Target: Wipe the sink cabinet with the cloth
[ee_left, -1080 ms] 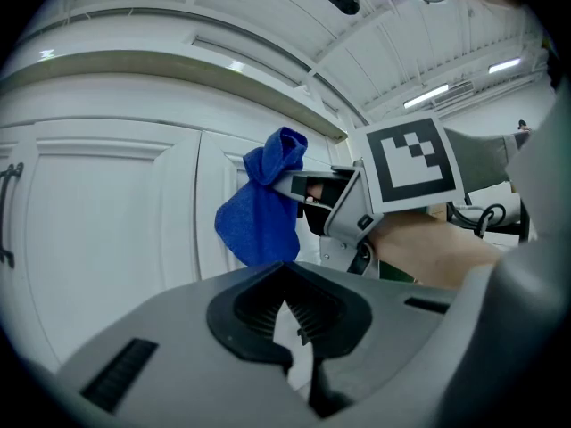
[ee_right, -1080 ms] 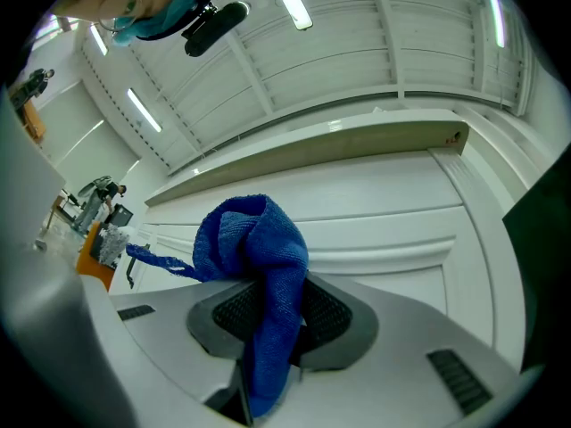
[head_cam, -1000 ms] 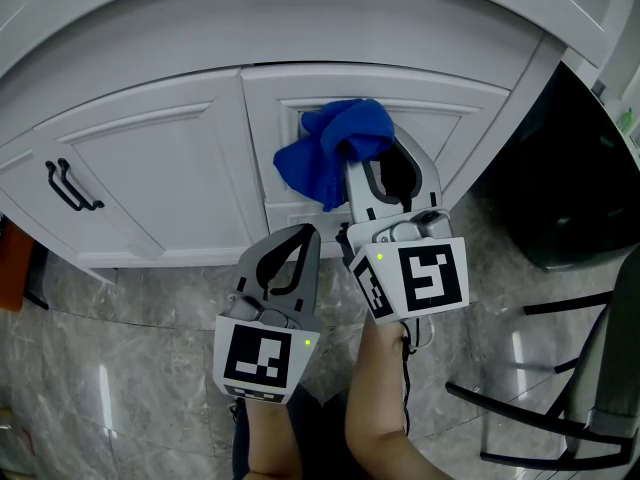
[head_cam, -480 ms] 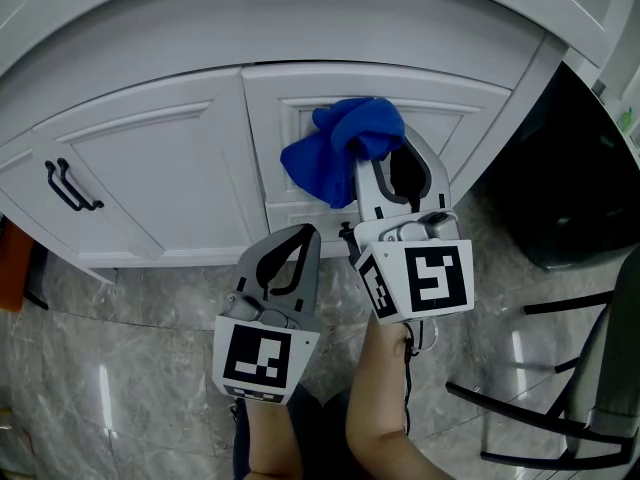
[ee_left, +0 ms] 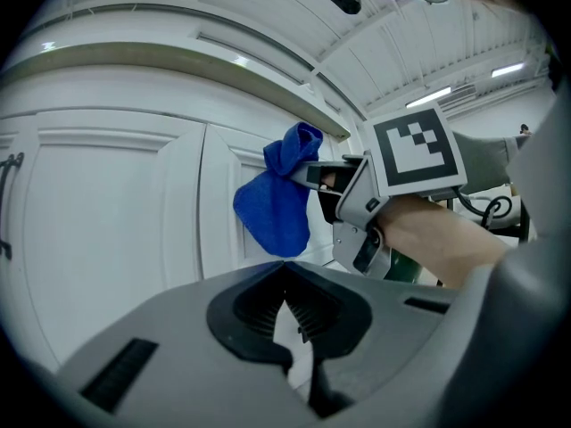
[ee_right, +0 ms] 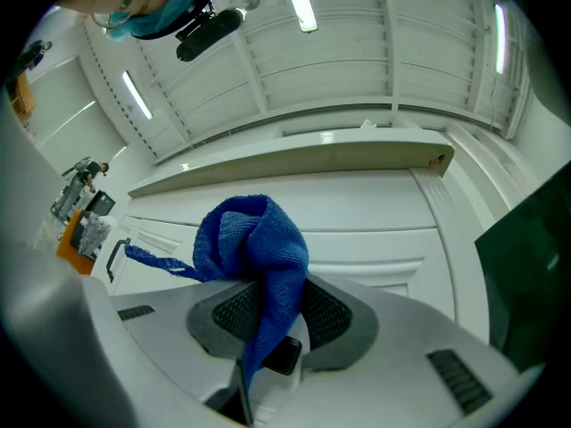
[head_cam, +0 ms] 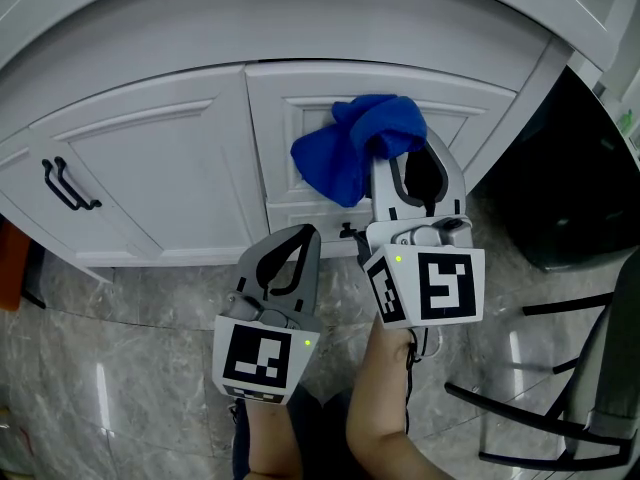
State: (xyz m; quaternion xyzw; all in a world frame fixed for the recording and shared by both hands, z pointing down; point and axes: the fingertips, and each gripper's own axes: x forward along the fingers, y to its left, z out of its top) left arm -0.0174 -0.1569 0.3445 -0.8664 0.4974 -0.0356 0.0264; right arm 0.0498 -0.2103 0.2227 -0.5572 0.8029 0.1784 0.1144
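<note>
Blue cloth (head_cam: 345, 163) in right gripper (head_cam: 410, 158) against cabinet door panel (head_cam: 452, 128)

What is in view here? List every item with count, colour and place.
blue microfibre cloth: one, blue, bunched against the right-hand cabinet door, pinched by the right gripper
white panelled sink cabinet: one with two doors, white, across the top
black bar handle: one, black, on the left-hand door
grey marble-look floor: grey, glossy, below the cabinet
black metal chair frame: one, black, lower right
orange thing: one, orange, at the left edge, too cropped to identify
forearms: two, bottom centre
left gripper: one, grey, fingers together, empty, below the doors
right gripper: one, grey, fingers closed on the cloth
</note>
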